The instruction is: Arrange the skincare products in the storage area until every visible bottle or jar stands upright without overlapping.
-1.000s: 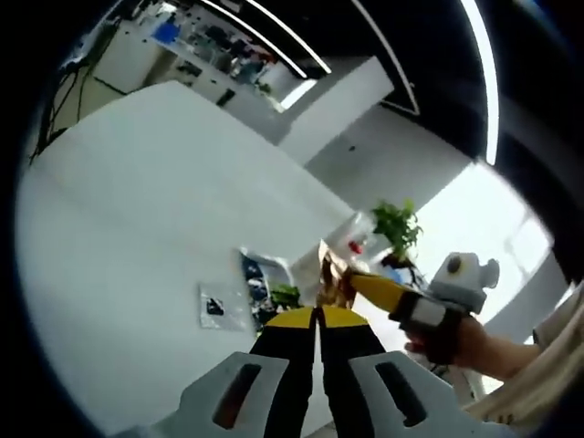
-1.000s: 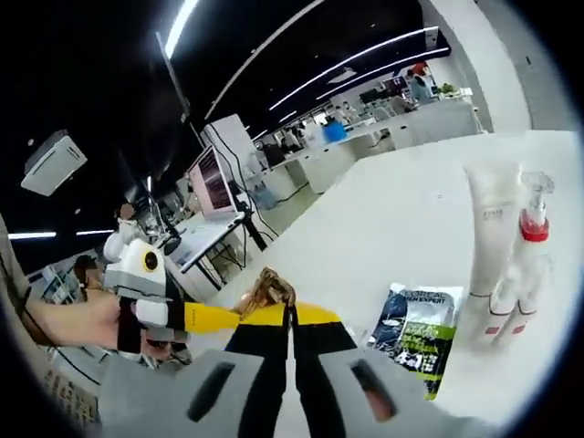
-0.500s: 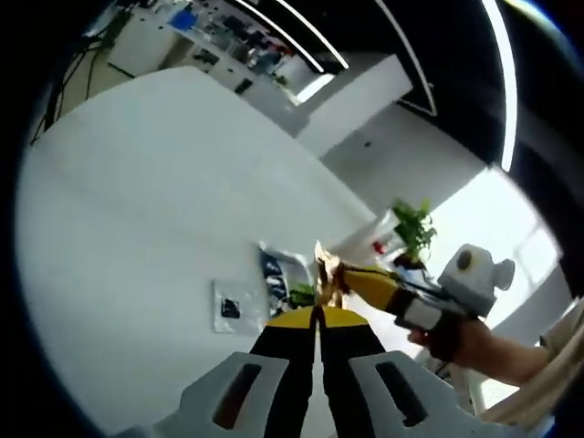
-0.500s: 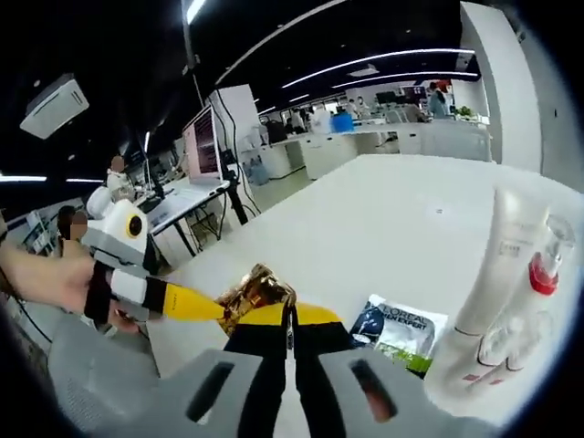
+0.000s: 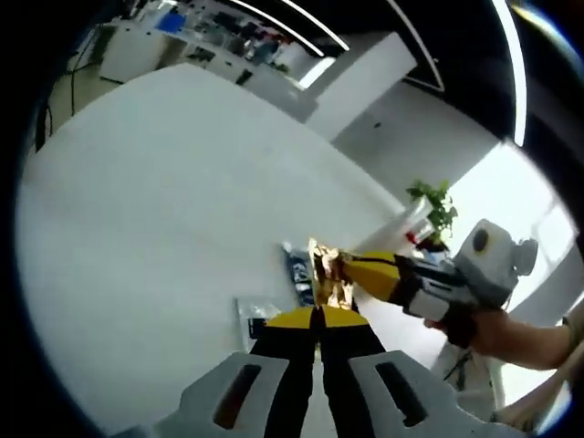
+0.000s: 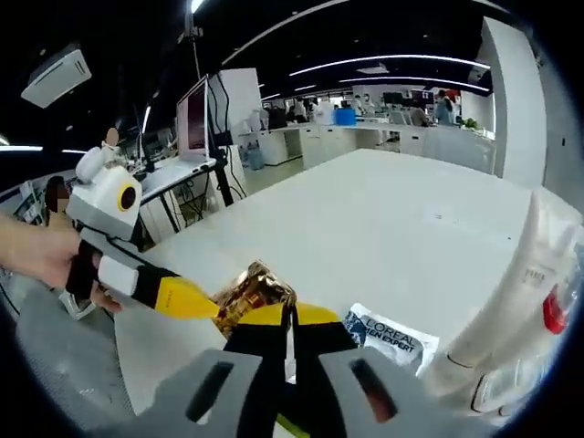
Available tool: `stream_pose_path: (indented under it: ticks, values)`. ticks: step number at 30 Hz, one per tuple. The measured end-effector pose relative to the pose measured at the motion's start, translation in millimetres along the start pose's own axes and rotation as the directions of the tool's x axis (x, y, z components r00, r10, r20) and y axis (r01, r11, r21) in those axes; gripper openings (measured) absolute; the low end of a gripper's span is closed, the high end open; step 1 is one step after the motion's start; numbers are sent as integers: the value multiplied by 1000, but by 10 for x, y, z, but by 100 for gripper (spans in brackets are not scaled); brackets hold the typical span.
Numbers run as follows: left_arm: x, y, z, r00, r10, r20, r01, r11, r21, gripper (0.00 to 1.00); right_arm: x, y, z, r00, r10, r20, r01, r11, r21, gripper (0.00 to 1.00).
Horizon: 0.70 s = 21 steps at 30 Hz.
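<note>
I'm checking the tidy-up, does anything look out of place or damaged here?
Yes: a crumpled gold packet is pinched between both grippers, the left gripper and right gripper, above the white table. A sachet lies flat, not upright.

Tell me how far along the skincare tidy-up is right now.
Partly done: a white tube and a red-capped bottle stand upright. In hand: both grippers, left and right, pinch a gold packet above the white table. Left: that packet and the flat sachet still lying down.
</note>
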<state>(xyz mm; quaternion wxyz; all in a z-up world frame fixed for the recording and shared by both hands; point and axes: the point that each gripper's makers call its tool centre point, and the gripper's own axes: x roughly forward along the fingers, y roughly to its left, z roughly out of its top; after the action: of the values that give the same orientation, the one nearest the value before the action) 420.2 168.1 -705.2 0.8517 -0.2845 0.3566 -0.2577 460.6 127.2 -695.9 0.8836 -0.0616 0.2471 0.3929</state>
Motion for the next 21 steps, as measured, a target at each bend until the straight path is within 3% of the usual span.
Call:
stream_pose_path:
  ticks: [21]
  values:
    - [379, 436, 39, 996, 63, -57, -62, 998, 10, 0, 508, -267, -228, 996, -23, -88, 10, 990, -138, 3]
